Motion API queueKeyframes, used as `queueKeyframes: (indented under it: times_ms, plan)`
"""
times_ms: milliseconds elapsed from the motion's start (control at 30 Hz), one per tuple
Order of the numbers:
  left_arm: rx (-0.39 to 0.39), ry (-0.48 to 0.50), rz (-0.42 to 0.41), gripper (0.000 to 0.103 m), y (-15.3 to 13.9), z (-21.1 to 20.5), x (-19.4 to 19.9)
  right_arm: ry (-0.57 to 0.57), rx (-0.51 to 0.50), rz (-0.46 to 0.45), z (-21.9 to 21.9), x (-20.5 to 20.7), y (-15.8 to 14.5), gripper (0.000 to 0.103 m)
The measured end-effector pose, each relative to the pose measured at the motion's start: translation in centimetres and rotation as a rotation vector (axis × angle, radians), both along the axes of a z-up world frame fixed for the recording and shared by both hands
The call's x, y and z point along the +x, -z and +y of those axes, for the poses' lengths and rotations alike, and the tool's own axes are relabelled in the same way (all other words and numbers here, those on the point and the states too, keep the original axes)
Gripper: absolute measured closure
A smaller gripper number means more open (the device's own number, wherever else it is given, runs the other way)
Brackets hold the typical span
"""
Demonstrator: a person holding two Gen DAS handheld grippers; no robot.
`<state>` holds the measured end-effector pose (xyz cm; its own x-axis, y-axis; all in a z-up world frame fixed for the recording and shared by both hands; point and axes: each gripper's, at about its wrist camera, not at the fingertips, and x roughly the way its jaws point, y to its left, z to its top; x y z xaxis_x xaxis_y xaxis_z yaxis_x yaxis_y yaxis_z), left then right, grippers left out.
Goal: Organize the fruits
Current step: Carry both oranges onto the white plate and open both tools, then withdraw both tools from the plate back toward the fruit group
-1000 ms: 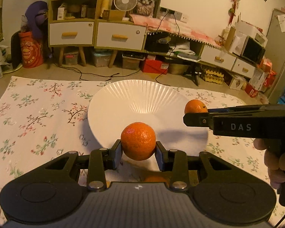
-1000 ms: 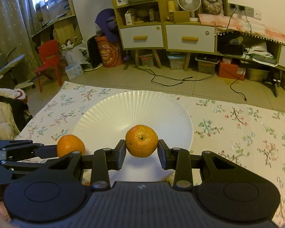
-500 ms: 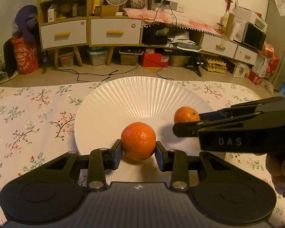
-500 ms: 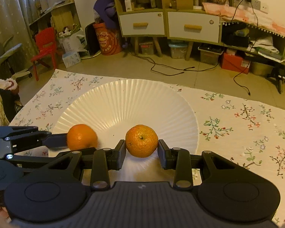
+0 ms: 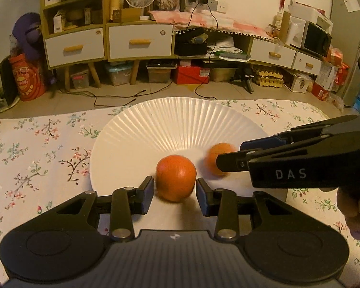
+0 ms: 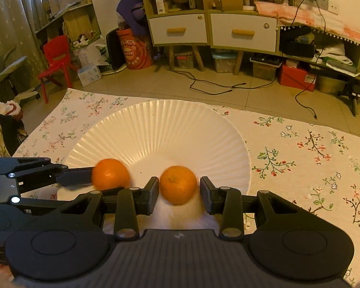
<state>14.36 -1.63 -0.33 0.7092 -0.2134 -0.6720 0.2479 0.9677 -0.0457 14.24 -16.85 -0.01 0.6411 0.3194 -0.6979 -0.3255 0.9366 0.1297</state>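
Note:
A white ribbed plate (image 5: 180, 124) (image 6: 160, 129) lies on a floral tablecloth. Two oranges sit on its near part. My left gripper (image 5: 175, 194) is open, with one orange (image 5: 176, 178) between its fingers and small gaps on both sides; this orange also shows in the right wrist view (image 6: 110, 174). My right gripper (image 6: 179, 194) is open around the second orange (image 6: 178, 184), which also shows in the left wrist view (image 5: 216, 158). Both oranges look blurred. The right gripper (image 5: 230, 154) reaches in from the right in the left wrist view.
The floral tablecloth (image 5: 36, 158) (image 6: 312, 158) spreads on both sides of the plate. Beyond the table's far edge are a tiled floor, cables, cabinets with drawers (image 5: 136, 42) and a red chair (image 6: 57, 60).
Both grippers have lowered over the plate and opened. Each orange has left its jaws and sits on the plate between the fingers.

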Motion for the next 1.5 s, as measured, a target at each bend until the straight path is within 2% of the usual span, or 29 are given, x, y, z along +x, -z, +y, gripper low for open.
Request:
queueKeyframes:
  times_ms: [100, 267, 333, 467, 533, 700, 767, 833, 1033, 1200, 1300, 1500]
  plan:
    - [0.004, 0.013, -0.006, 0.062, -0.4, 0.1, -0.2, -0.001, 0.003, -0.01, -0.1, -0.2, -0.4, 0.067]
    - [0.009, 0.023, -0.02, 0.052, -1.1, -0.1, -0.9, 0.015, 0.016, -0.028, -0.7, -0.8, -1.2, 0.059]
    - [0.013, 0.022, -0.018, 0.047, -1.2, -0.2, -1.2, 0.024, 0.022, -0.034, -0.9, -1.1, -1.5, 0.054]
    - [0.022, 0.025, -0.022, 0.038, -1.6, -0.2, -1.9, 0.024, 0.014, -0.046, -1.0, -1.9, -2.1, 0.05]
    - [0.026, 0.028, -0.023, 0.032, -1.8, -0.1, -2.3, 0.024, 0.011, -0.053, -0.9, -2.4, -2.5, 0.044]
    - [0.035, 0.047, -0.025, 0.023, -2.4, 0.0, -3.7, 0.027, -0.006, -0.08, -0.9, -3.9, -3.4, 0.034]
    - [0.035, 0.054, -0.023, 0.022, -2.6, 0.3, -4.3, 0.024, -0.022, -0.092, -0.8, -4.6, -3.5, 0.032]
    - [0.033, 0.059, -0.017, 0.015, -2.7, 0.5, -4.9, 0.021, -0.033, -0.099, -0.8, -5.4, -3.5, 0.029]
    - [0.027, 0.074, -0.008, 0.009, -2.9, 1.5, -6.7, 0.02, -0.018, -0.09, -0.9, -7.1, -3.3, 0.017]
    - [0.02, 0.073, 0.018, 0.008, -2.7, 2.3, -7.9, 0.016, -0.033, -0.08, -0.6, -8.1, -2.8, 0.013]
    - [0.02, 0.059, 0.024, 0.002, -2.6, 2.7, -8.4, 0.012, -0.038, -0.083, -0.4, -8.7, -2.6, 0.011]
    - [0.009, 0.052, 0.026, 0.002, -2.0, 3.4, -9.7, -0.009, -0.035, -0.088, 0.2, -10.3, -2.1, 0.006]
